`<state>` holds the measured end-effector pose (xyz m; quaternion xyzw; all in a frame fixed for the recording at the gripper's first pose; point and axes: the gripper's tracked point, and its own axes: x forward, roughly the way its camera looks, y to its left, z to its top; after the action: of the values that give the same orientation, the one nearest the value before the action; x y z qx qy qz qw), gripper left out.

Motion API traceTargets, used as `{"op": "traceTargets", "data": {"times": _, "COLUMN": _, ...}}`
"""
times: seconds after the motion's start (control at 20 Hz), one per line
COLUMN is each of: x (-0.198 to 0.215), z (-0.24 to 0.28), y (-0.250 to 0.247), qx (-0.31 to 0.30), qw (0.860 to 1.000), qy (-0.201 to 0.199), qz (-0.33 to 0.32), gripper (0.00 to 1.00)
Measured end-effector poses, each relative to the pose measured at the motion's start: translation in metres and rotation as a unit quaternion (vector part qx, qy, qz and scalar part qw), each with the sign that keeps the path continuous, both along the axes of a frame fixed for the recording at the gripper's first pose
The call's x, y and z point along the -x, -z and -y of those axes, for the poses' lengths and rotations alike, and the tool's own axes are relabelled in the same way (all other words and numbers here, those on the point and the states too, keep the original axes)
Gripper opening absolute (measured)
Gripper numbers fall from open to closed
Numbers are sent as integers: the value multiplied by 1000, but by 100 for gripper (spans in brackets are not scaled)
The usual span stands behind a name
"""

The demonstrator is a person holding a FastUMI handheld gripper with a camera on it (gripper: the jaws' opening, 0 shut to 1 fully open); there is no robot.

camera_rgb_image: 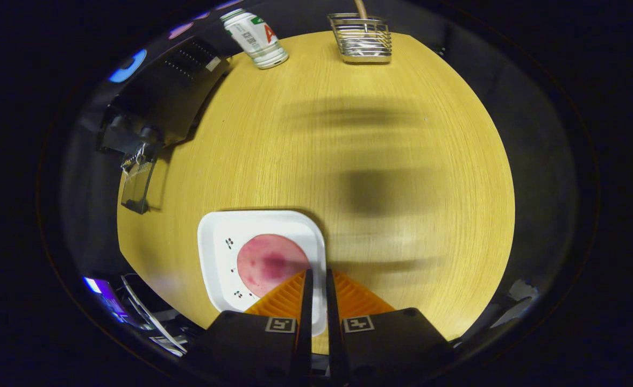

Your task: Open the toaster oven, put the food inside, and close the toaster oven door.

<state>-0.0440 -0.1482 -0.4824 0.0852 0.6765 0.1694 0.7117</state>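
While claw [316, 279] nearly closed, food [271, 264] round, pink.

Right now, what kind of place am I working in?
Likely a kitchen-style tabletop set up in a booth: a wooden table holds a black toaster oven, a white plate with pink food, and a can. The gripper is closed, holding nothing.

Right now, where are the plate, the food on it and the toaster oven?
Plate [217, 252]: gripper view, bare white rim left of the food.
Food [268, 262]: gripper view, middle of the pink slice.
Toaster oven [173, 88]: gripper view, dark top panel.
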Motion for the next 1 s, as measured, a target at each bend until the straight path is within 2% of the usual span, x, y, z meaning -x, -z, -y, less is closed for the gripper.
{"op": "traceTargets", "data": {"times": 0.05, "x": 3, "z": -1, "y": 0, "qx": -20, "qw": 1000, "qy": 10, "qz": -12, "gripper": 8}}
{"op": "traceTargets", "data": {"times": 0.15, "x": 3, "z": -1, "y": -1, "qx": -53, "qw": 998, "qy": 33, "qz": -20, "gripper": 5}}
{"op": "traceTargets", "data": {"times": 0.5, "x": 14, "z": -6, "y": -14, "qx": -153, "qw": 978, "qy": 135, "qz": -44, "gripper": 5}}
{"op": "traceTargets", "data": {"times": 0.8, "x": 27, "z": -23, "y": -52, "qx": -187, "qw": 961, "qy": 201, "qz": -32, "gripper": 5}}
{"op": "traceTargets", "data": {"times": 1.0, "x": 42, "z": -54, "y": -91, "qx": -199, "qw": 953, "qy": 229, "qz": -15, "gripper": 5}}
